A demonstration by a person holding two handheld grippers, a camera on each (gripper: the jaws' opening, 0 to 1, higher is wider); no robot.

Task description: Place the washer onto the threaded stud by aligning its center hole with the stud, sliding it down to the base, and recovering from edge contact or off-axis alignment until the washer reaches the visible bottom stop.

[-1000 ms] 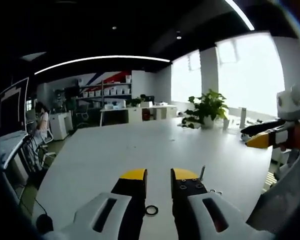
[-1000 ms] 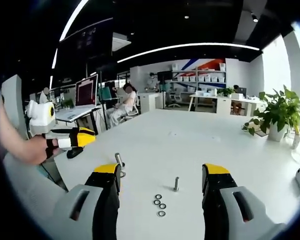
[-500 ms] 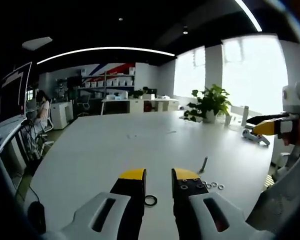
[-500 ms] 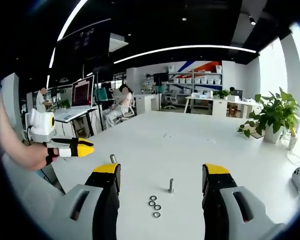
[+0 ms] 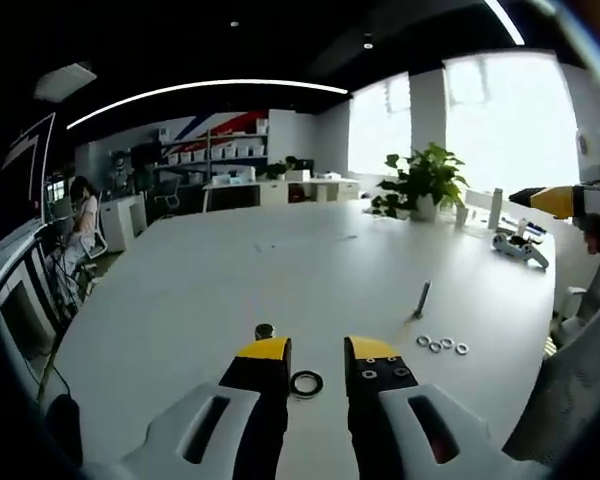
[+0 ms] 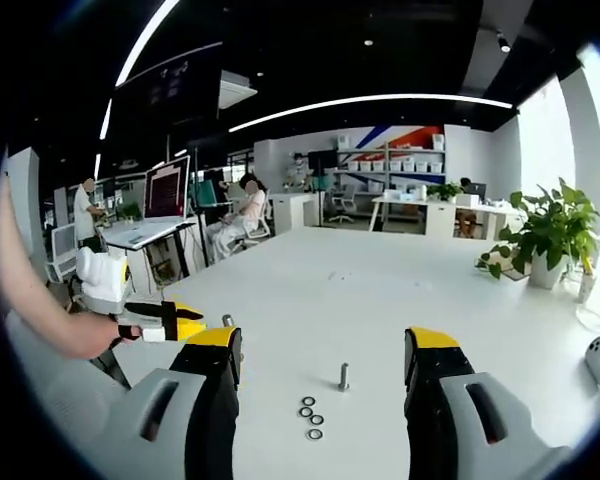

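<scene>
Washer: a dark ring [image 5: 306,383] lies flat on the worktop between the left hand-held gripper [image 5: 316,350] jaws, ungripped.
Stud: upright [image 6: 344,377] ahead of the wide-open right hand-held gripper [image 6: 324,352], small washers [image 6: 311,415] beside it.
Worktop: white, glossy [image 6: 380,290].
Room: an office with a potted plant [image 6: 545,235].

We're in an open-plan office: a long white worktop [image 6: 380,290], monitors [image 6: 172,185] on desks, shelving [image 5: 210,160] along the back wall, potted plant [image 5: 420,180] by big windows [image 5: 495,130].
</scene>
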